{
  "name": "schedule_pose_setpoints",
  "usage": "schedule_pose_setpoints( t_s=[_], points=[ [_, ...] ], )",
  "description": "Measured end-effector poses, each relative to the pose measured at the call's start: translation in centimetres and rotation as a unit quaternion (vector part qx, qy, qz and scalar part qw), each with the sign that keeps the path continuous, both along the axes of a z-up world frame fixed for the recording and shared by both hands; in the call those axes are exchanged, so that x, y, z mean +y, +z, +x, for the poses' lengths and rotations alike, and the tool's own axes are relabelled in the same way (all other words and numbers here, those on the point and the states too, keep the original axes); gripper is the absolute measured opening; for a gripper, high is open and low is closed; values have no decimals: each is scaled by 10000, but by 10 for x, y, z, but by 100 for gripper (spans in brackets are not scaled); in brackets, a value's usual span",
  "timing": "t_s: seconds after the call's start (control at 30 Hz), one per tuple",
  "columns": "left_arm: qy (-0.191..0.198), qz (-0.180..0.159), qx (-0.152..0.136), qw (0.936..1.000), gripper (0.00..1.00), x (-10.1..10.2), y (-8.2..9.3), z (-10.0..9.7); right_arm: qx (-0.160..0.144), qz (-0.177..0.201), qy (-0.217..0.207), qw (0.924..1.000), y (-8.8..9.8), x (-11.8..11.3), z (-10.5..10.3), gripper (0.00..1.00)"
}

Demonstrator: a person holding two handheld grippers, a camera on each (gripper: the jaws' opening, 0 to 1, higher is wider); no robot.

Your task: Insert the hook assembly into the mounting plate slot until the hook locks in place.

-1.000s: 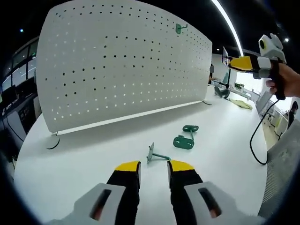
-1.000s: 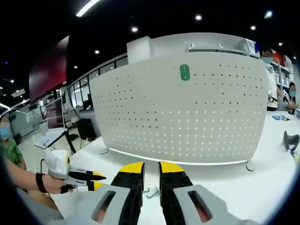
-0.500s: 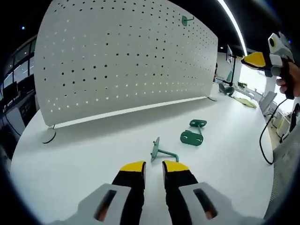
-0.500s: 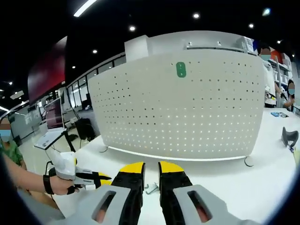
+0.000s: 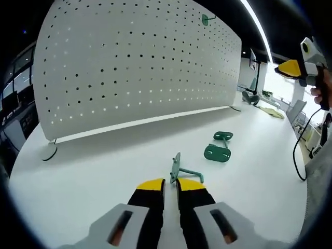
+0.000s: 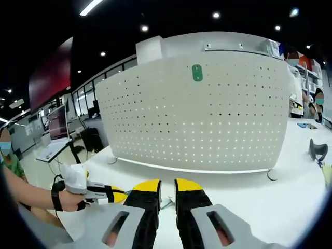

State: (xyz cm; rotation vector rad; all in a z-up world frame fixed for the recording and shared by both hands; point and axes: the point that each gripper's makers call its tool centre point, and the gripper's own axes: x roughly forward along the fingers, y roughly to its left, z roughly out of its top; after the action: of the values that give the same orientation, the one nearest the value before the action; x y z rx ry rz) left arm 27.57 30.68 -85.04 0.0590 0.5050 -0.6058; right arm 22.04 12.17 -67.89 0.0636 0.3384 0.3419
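A tall white pegboard (image 5: 135,67) stands across the white table (image 5: 93,171), with one green hook (image 5: 207,19) seated near its top edge. A loose green hook (image 5: 181,168) lies on the table just beyond my left gripper (image 5: 170,182), whose yellow-tipped jaws stand nearly together with nothing between them. Two more green hooks (image 5: 220,148) lie farther right. My right gripper (image 6: 167,182) hovers high over the table, shut and empty, facing the pegboard (image 6: 207,124) and its mounted hook (image 6: 197,72). The left gripper (image 6: 111,196) appears low on the left in the right gripper view.
A hand holds the right gripper (image 5: 290,68) at the upper right, its black cable (image 5: 298,155) hanging down. Dark tools (image 5: 249,96) and a yellowish cloth (image 5: 270,111) lie past the board's end. A black object (image 6: 316,150) rests on the table; a laptop (image 6: 52,150) stands behind.
My left gripper's jaws have closed from a wide gap to a narrow slit while moving closer to the loose hook. The right gripper has barely moved.
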Motion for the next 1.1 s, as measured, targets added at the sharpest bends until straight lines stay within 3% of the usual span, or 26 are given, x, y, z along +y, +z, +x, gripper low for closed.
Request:
schedule_pose_setpoints(
  t_s=[0.4, 1.1],
  points=[
    [-91, -39, -36, 9999, 4, -4, 1, -1, 108, -27, 116, 9999, -9, 10, -4, 9],
    [-201, -351, -195, 9990, 2, -14, 38, -8, 83, 50, 342, 9994, -7, 22, -6, 8]
  ],
)
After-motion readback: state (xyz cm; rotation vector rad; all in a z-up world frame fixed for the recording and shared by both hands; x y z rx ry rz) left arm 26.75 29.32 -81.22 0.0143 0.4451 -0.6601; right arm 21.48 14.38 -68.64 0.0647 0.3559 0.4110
